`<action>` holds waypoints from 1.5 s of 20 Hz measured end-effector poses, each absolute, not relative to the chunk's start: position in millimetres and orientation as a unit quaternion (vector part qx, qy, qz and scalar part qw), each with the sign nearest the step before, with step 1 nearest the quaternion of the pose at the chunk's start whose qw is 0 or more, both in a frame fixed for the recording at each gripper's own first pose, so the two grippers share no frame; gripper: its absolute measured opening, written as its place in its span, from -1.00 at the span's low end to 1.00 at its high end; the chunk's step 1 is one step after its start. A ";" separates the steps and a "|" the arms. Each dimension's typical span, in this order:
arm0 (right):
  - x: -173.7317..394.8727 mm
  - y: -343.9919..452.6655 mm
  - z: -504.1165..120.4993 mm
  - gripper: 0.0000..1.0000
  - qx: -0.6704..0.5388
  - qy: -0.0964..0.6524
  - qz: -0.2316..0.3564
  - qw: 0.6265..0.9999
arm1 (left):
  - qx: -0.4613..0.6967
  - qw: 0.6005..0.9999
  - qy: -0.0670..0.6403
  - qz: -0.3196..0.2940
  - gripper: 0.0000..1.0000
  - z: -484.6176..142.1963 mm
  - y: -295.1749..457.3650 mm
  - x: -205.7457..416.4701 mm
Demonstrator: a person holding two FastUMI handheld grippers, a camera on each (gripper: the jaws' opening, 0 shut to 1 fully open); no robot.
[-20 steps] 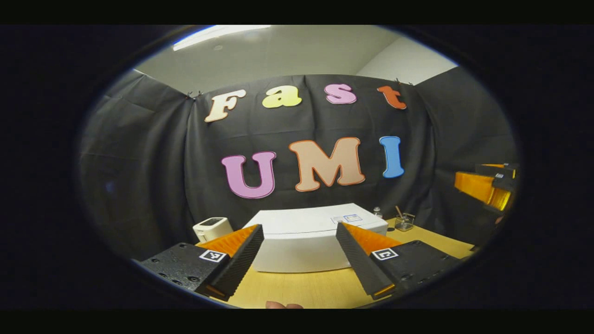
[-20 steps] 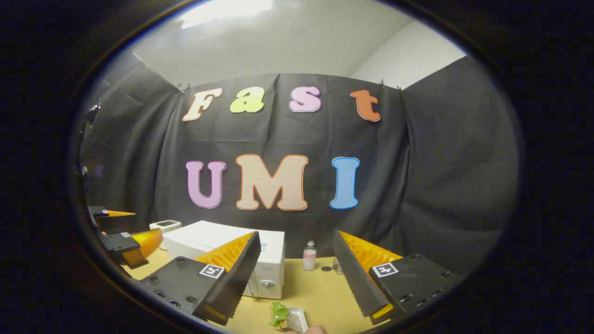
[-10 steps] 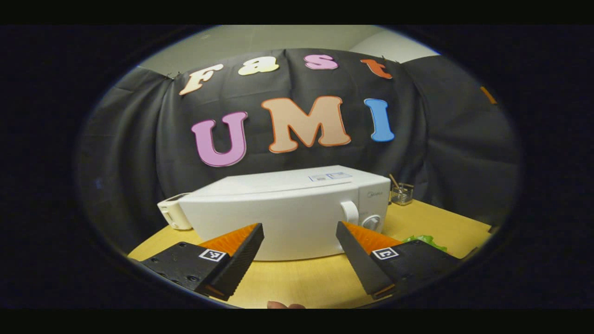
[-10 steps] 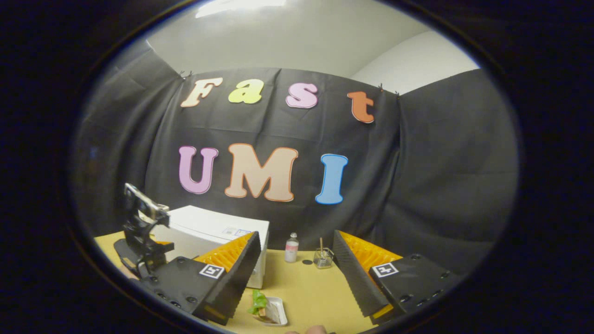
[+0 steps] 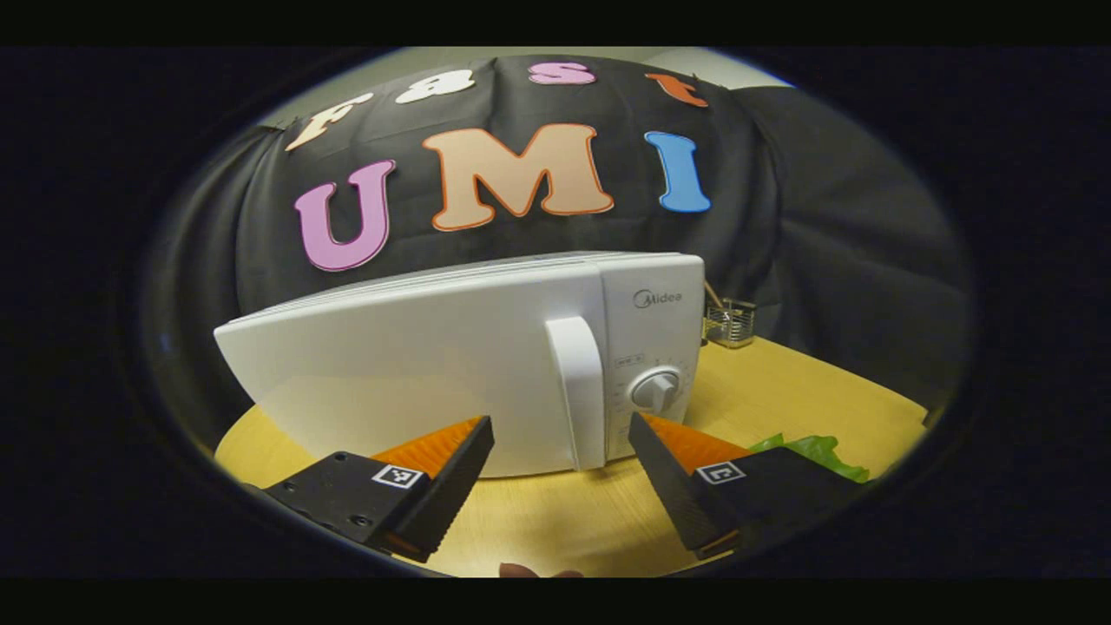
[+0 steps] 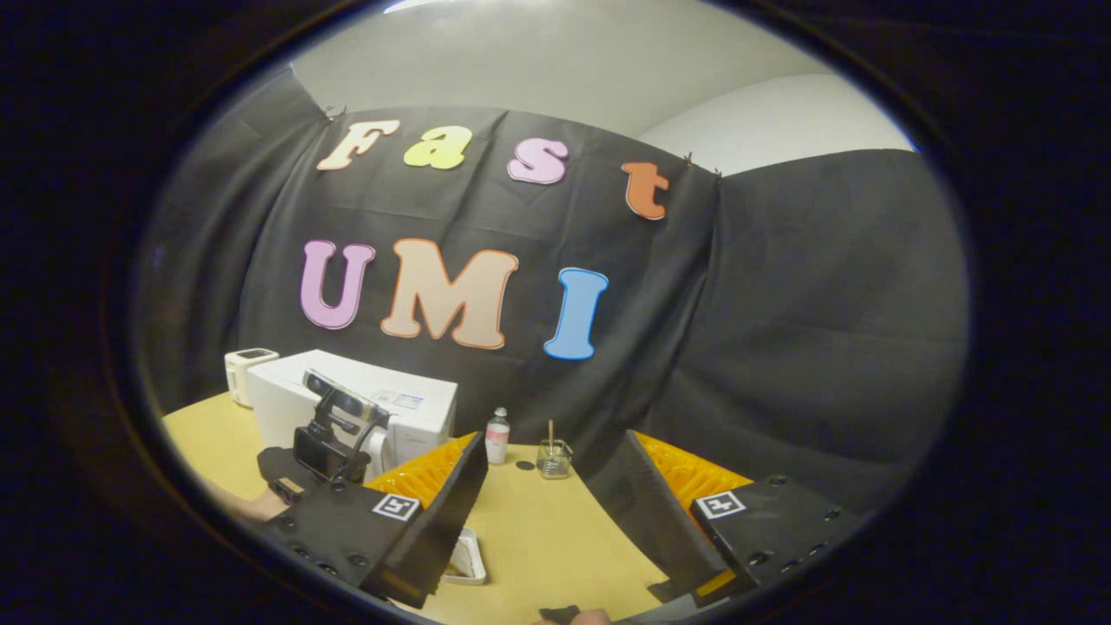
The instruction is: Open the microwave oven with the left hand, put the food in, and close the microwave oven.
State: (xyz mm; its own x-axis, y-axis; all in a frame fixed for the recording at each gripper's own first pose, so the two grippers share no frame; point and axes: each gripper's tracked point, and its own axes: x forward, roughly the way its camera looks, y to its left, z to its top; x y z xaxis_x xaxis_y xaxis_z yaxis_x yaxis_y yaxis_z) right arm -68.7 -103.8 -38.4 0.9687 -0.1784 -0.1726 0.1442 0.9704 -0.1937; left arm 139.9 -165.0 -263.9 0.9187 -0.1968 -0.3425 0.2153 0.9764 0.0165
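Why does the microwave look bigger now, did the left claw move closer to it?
Yes. The left claw came lower and nearer the microwave; its handle now shows between the fingers.

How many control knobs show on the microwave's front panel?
1: one round knob on the microwave control panel, right of the door handle, below the brand mark. Others may sit lower, hidden.

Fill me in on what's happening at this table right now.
A person holds a gripper in each hand. The left gripper is open and lined up in front of the white microwave's door handle, not touching it; the door is shut. The right gripper hangs open above the table, near the food tray.
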 end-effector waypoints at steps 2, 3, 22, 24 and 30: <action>-72.3 -113.3 -42.0 0.93 -0.091 0.099 -0.093 0.987 | 0.024 0.978 0.182 -0.101 0.96 -269.1 -170.3 143.3; -73.2 -116.5 -43.6 0.93 -0.090 0.102 -0.097 0.986 | 0.019 0.977 0.186 -0.102 0.96 -270.8 -171.0 144.5; -54.5 -122.3 -56.0 0.94 -0.089 0.097 -0.075 0.988 | 0.011 0.956 0.255 -0.143 -0.96 -281.8 -183.0 150.7; -48.6 -117.7 -62.1 0.94 -0.083 0.103 -0.062 0.989 | 0.005 0.944 0.281 -0.173 -0.98 -284.8 -185.5 143.7; -32.0 -97.2 -72.3 0.94 -0.063 0.105 -0.027 0.992 | 0.000 0.921 0.315 -0.229 -0.98 -281.2 -172.7 86.9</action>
State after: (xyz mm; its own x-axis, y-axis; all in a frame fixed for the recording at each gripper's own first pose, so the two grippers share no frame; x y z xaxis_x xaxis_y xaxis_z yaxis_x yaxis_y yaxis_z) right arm -32.0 -97.2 -72.3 0.9766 -0.0661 -0.2047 0.0396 0.9906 -0.1307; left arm 86.9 -172.7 -281.2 0.6957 -0.4222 -0.5811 0.4225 0.8948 -0.1444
